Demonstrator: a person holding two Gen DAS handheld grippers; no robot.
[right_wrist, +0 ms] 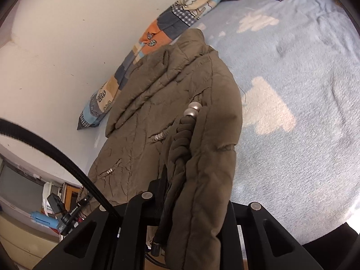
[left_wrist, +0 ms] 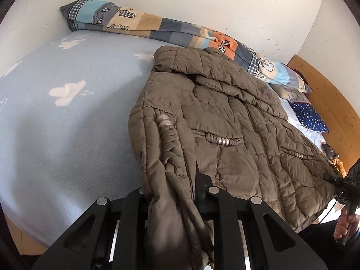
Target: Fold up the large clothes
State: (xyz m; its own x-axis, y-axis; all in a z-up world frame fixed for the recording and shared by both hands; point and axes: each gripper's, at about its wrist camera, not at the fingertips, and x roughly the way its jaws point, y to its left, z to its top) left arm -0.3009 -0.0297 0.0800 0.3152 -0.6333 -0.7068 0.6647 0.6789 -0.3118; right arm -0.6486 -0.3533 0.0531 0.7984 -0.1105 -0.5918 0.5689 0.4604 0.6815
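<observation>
A brown quilted jacket [left_wrist: 236, 123] lies front up on the light blue bed sheet [left_wrist: 67, 112], collar toward the wall. My left gripper [left_wrist: 177, 193] is shut on a bunched fold of the jacket's near left edge, with a braided cord and silver beads running up from it. My right gripper [right_wrist: 180, 193] is shut on the jacket's [right_wrist: 157, 103] other near edge, fabric draped over its fingers. The right gripper and the hand holding it also show in the left wrist view [left_wrist: 346, 186] at the far right.
A patchwork duvet roll [left_wrist: 157, 27] lies along the white wall behind the jacket. A starry navy pillow [left_wrist: 310, 117] and a wooden headboard [left_wrist: 326, 103] are at the right. The cloud-patterned sheet [right_wrist: 303, 90] spreads beside the jacket. A black cable [right_wrist: 56, 153] and room clutter appear at lower left.
</observation>
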